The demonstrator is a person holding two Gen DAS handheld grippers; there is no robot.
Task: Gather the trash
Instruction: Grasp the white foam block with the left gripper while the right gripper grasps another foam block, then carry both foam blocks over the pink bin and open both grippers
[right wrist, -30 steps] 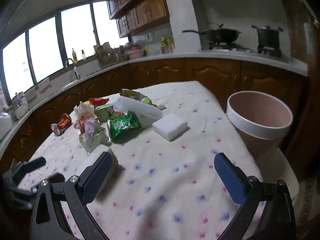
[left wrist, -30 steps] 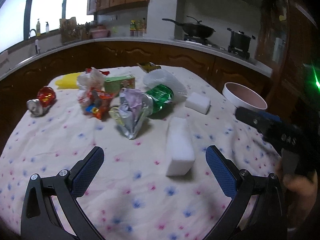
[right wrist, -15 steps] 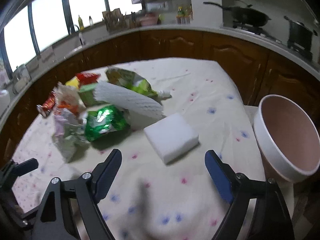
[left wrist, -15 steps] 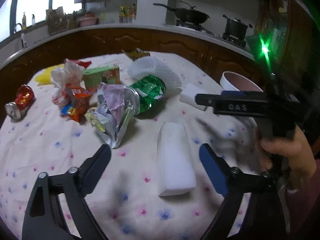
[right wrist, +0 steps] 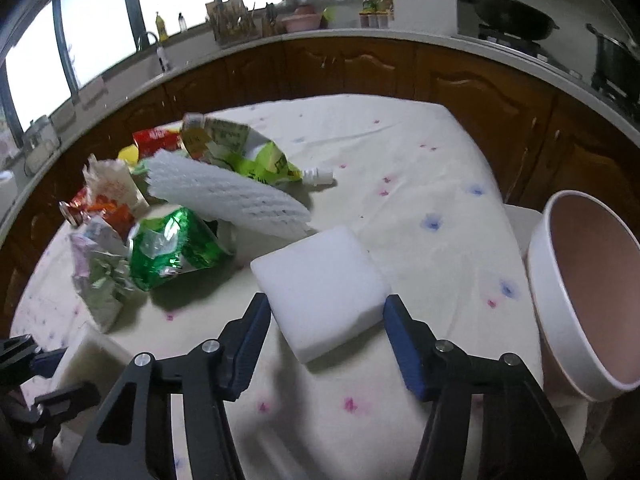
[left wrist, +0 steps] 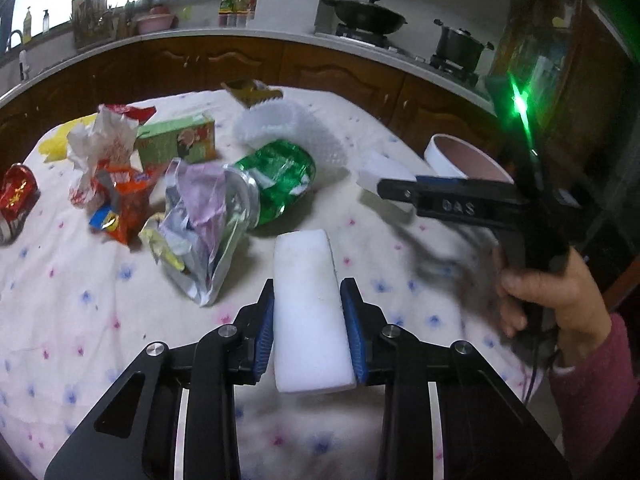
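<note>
Trash pile beside foam block, clamped by left gripper; right gripper, open, seemingly straddles another block.

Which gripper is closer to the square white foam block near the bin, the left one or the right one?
Right. The right gripper straddles the square foam block, fingers open on either side. The left gripper is farther away, shut on the long foam block.
</note>
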